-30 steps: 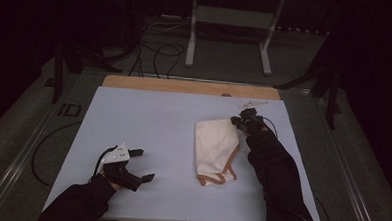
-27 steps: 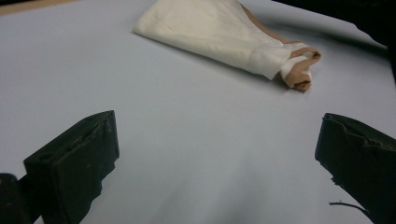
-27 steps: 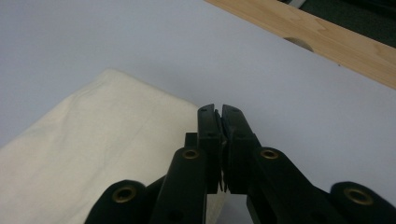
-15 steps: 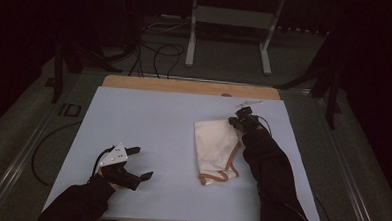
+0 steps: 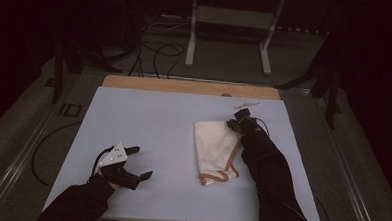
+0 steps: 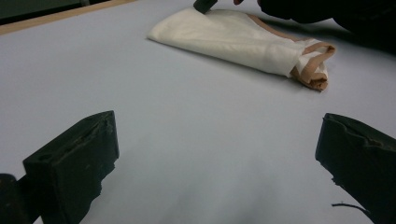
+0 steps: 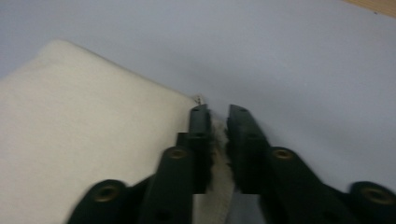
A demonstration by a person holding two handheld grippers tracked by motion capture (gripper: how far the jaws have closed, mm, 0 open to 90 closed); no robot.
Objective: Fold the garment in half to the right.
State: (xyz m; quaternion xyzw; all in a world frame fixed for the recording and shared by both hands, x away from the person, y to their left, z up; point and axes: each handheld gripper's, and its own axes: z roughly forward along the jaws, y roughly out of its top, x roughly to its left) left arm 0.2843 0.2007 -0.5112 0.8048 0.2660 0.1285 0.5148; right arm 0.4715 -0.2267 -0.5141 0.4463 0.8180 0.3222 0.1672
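Cream cotton, folded into a soft rectangle with a tan band at its near end, the cloth [image 5: 216,150] lies on the pale blue table [image 5: 148,123], and the right gripper [image 7: 217,122] sits at its far corner. Its jaws have just been opening and now stand a narrow slit apart, with the cloth's edge lying between them (the pads look parted from it, not pressing). My reading is that a fold has just been set down and this is the release. Well off to the cloth's other side, the left gripper [image 5: 136,163] rests low over bare table, jaws wide and empty. Next, the right one likely needs to lift clear without dragging the corner, then smooth or refold.
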